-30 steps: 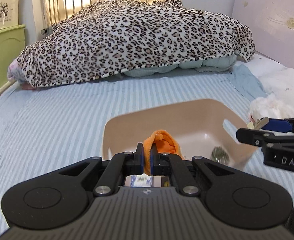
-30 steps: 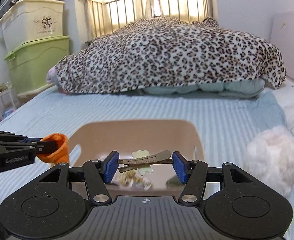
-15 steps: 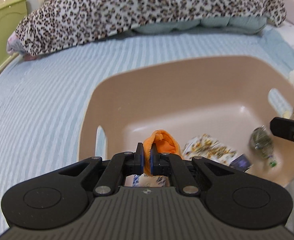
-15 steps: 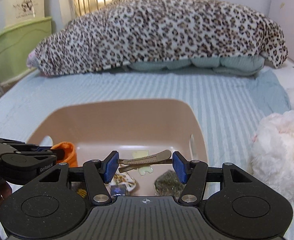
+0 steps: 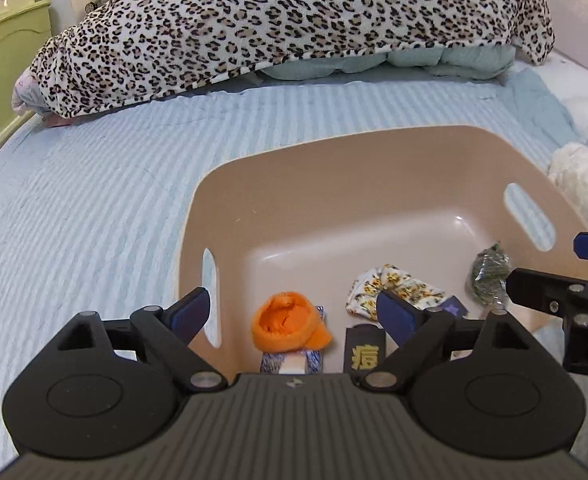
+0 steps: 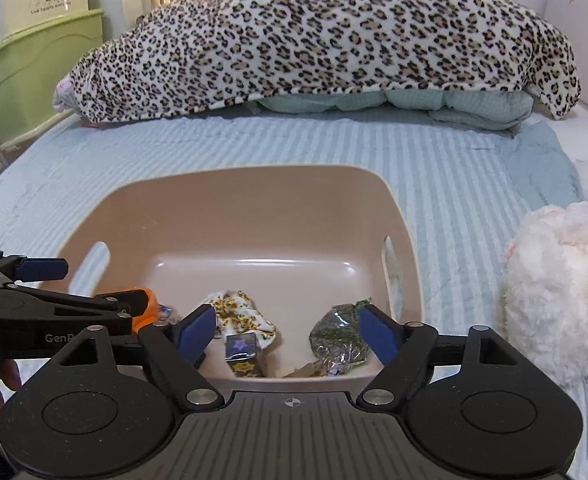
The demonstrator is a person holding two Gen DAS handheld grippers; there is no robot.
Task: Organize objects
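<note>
A beige plastic basket [image 5: 333,168] [image 6: 254,184] stands on the striped bed. My left gripper [image 5: 294,314] is open over its near left part, and the orange fabric piece [image 5: 288,322] [image 6: 150,304] lies in the basket on a blue-white packet [image 5: 294,362]. My right gripper [image 6: 288,330] is open and empty over the near right part. Inside also lie a floral cloth [image 5: 389,286] [image 6: 240,310], a green foil packet [image 5: 487,274] [image 6: 339,338], a small dark box [image 6: 244,354] and a black packet [image 5: 363,354]. A brown clip end [image 6: 299,370] shows by the near wall.
A leopard-print blanket [image 5: 294,20] [image 6: 317,36] is piled at the far end of the bed. A white fluffy plush [image 6: 557,284] [image 5: 585,176] lies right of the basket. Green and cream storage bins [image 6: 34,60] stand at the left.
Both grippers opened over the basket. The left let go of the orange fabric piece, which now lies in the basket. The right let go of the brown hair clip, which dropped inside.
</note>
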